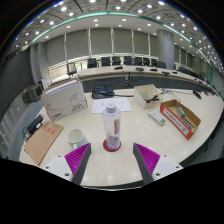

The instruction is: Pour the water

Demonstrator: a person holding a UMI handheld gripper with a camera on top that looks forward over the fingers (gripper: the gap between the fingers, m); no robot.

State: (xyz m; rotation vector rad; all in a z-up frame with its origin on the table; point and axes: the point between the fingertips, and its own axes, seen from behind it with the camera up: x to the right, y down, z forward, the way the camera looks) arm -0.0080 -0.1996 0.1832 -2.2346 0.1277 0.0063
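Jaws spread wide and level above the desk [110, 165], magenta pads [78, 158] facing inward, upright bottle [112, 128] with red label standing between them at 12 o'clock, untouched, white cup [76, 138] at 11 o'clock, red box [180, 117] at 2 o'clock, cardboard sheet [42, 142] at 10 o'clock.

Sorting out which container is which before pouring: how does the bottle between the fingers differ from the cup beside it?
The bottle is tall, slim, with a red-marked label; the cup is short, wide and plain pale. The bottle stands between the open gripper's fingers; the cup stands off to one side. Both stand upright on the table.
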